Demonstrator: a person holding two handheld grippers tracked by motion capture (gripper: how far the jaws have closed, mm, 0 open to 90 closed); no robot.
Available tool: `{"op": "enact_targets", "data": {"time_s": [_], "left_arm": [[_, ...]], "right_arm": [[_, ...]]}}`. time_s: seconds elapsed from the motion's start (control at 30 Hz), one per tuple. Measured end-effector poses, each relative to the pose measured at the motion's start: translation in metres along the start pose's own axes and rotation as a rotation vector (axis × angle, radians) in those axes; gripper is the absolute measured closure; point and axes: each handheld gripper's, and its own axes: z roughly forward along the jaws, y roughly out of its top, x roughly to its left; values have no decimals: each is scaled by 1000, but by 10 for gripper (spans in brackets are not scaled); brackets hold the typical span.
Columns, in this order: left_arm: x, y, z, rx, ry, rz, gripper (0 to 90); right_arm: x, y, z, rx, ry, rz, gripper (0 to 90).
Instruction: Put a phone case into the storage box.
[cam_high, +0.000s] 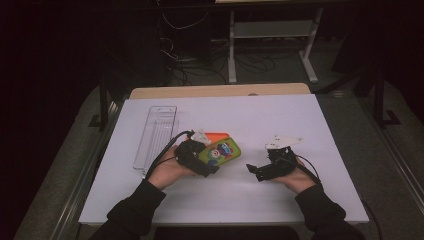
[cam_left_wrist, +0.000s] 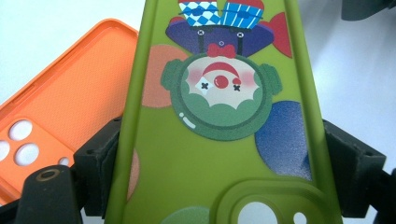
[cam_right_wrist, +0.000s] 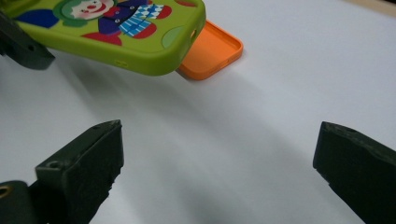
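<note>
- My right hand-held gripper (cam_high: 257, 171) sits at the near right of the bench (cam_high: 280, 115), its jaws spread wide with nothing between them, just bare white surface showing in the right gripper view.
- My left hand-held gripper (cam_high: 207, 162) is near the middle, left of the other, and its jaws are clamped on the two long edges of the green phone case (cam_left_wrist: 219, 154), close to the camera cutout end.
- The green phone case, printed with a clown, is lifted off the bench and tilted; its shadow lies beneath it in the right gripper view.
- Just beyond it, the orange phone case (cam_right_wrist: 212, 49) lies flat on the bench, hollow side up, partly under the green one.
- Farther left, a clear plastic tray (cam_high: 155, 135) lies lengthwise.
</note>
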Motion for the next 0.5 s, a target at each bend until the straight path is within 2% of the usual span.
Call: {"op": "enact_targets", "data": {"time_s": [0.03, 0.1, 0.13, 0.23, 0.33, 0.5], "left_arm": [[0, 0, 0, 1, -1, 1, 153], [2, 0, -2, 20, 1, 28, 153], [2, 0, -2, 22, -1, 27, 153], [2, 0, -2, 24, 2, 29, 153], [2, 0, -2, 24, -1, 33, 153], [2, 0, -1, 26, 1, 34, 153]], "right_arm": [[2, 0, 0, 0, -13, -18, 11], [1, 1, 0, -4, -38, -81, 11], [3, 1, 0, -3, -45, -84, 11], [5, 2, 1, -4, -73, -133, 10], [10, 2, 1, -9, -83, -172, 10], [14, 1, 2, 0, -126, -259, 10]]}}
